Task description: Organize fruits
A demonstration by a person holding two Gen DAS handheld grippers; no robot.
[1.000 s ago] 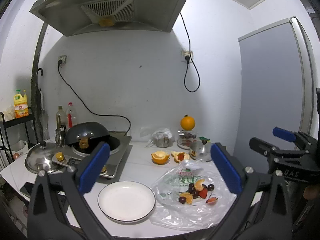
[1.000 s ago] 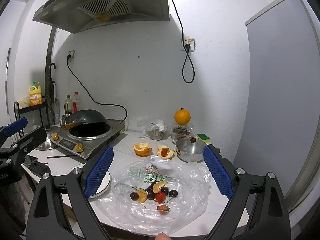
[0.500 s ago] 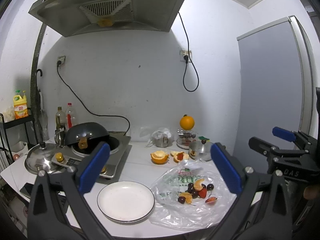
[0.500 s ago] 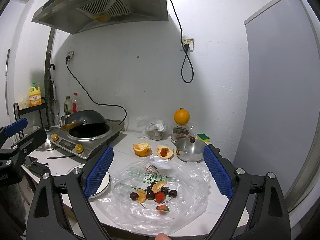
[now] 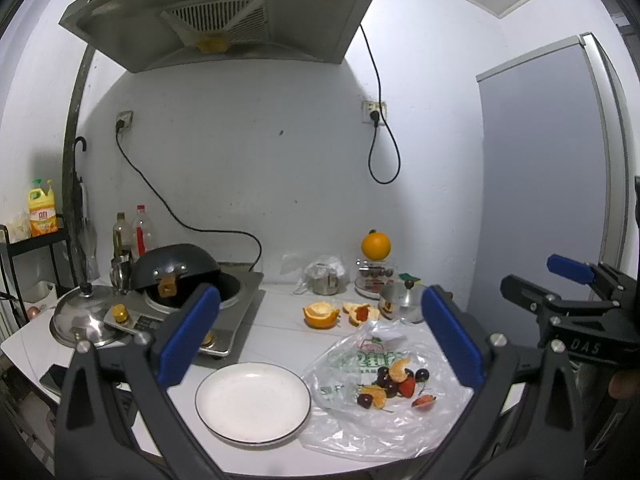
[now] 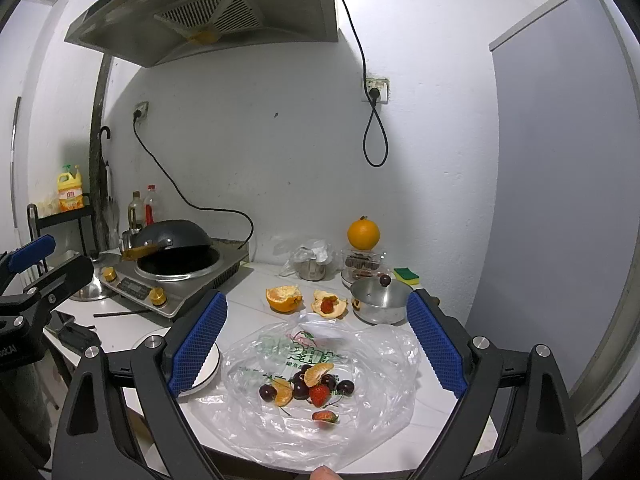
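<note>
A small heap of fruit [image 6: 306, 384] (dark cherries, strawberries, orange segments) lies on a clear plastic bag [image 6: 360, 368] at the counter's front; the left wrist view shows the same fruit heap [image 5: 394, 384] on the bag [image 5: 352, 420]. An empty white plate [image 5: 253, 400] sits left of the bag, its plate rim [image 6: 212, 364] half hidden behind my right finger. My left gripper [image 5: 320, 336] hangs open above plate and bag, holding nothing. My right gripper [image 6: 316, 342] hangs open over the bag, also holding nothing. Each gripper sees the other at its frame's edge.
Behind the bag lie orange peels [image 6: 284, 298], one peel holding a strawberry [image 6: 329, 305], and a steel pot [image 6: 378, 300]. A whole orange [image 6: 363, 234] tops a jar at the back. An induction cooker with a black wok [image 5: 176, 274] and a steel lid [image 5: 82, 316] fill the left.
Both views have shifted only slightly; the objects on the counter lie where they were and both grippers stay open.
</note>
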